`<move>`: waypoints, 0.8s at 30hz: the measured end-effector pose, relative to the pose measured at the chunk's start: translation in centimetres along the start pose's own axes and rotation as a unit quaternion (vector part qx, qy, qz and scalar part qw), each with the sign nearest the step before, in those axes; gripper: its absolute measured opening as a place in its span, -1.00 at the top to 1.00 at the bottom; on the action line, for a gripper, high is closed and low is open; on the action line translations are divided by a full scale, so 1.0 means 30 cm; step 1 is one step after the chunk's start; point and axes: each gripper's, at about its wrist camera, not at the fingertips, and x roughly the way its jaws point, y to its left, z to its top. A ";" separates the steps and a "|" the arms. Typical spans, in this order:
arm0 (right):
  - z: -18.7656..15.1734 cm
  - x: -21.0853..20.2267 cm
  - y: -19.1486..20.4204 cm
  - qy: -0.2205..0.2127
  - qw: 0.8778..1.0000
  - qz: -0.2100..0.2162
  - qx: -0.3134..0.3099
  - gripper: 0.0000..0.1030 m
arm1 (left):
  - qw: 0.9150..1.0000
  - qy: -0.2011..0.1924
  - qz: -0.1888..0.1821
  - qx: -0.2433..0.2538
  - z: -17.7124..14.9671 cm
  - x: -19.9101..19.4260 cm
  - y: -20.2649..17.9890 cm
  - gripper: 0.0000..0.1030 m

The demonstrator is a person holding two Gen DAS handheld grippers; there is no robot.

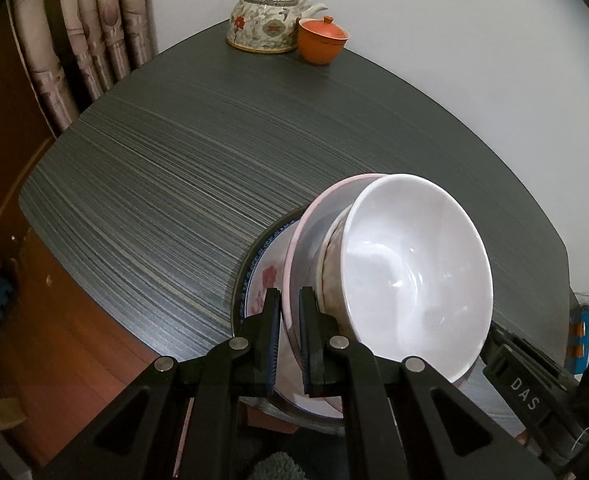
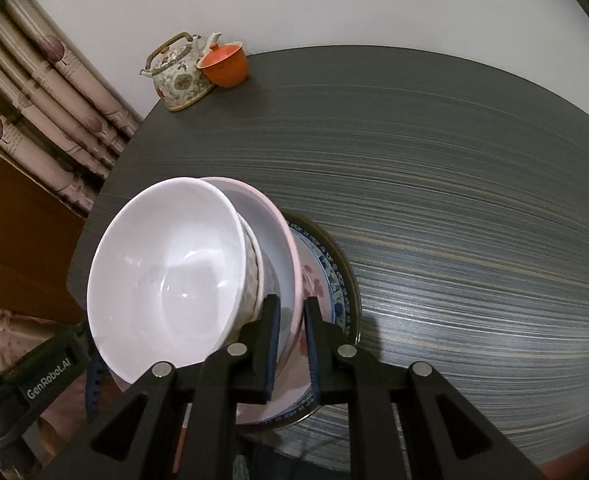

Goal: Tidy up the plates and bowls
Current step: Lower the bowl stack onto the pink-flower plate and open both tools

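Note:
A stack of dishes sits at the near edge of the dark table (image 1: 174,184). A flowered plate (image 1: 264,276) with a blue rim lies at the bottom, a pink-rimmed bowl (image 1: 294,264) on it, and a white bowl (image 1: 410,268) nested on top. My left gripper (image 1: 290,300) is shut on the pink bowl's rim on its left side. My right gripper (image 2: 292,308) is shut on the same pink bowl's rim (image 2: 290,256) on its right side, with the white bowl (image 2: 166,276) to its left and the flowered plate (image 2: 318,276) below.
A flowered teapot (image 1: 264,20) and an orange lidded cup (image 1: 320,40) stand at the far edge of the table by the white wall; both show in the right wrist view, the teapot (image 2: 178,76) and the cup (image 2: 226,62). Curtains (image 1: 90,40) hang to the left.

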 end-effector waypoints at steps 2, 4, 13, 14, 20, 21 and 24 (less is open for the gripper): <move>0.002 0.003 0.007 -0.002 1.000 -0.002 -0.001 0.74 | 1.000 -0.001 0.001 0.000 0.004 0.008 0.003 0.90; 0.001 0.004 0.013 -0.004 1.000 -0.004 -0.002 0.74 | 1.000 -0.003 0.002 0.000 0.008 0.011 0.004 0.91; 0.005 0.014 0.023 0.000 1.000 -0.008 -0.007 0.73 | 1.000 -0.015 0.008 0.008 0.002 0.007 0.005 0.89; 0.006 0.014 0.024 0.001 1.000 -0.008 -0.008 0.73 | 1.000 -0.018 0.012 0.010 0.001 0.004 0.003 0.84; 0.002 -0.001 0.024 -0.012 0.999 -0.024 -0.018 0.41 | 0.999 -0.031 0.032 0.011 0.003 -0.014 0.014 0.58; 0.003 -0.006 0.018 -0.014 0.999 -0.027 -0.018 0.32 | 0.999 -0.034 0.036 0.012 0.003 -0.019 0.017 0.54; 0.003 -0.021 0.001 -0.019 0.999 -0.029 -0.014 0.13 | 0.998 -0.040 0.039 0.012 0.002 -0.032 0.025 0.39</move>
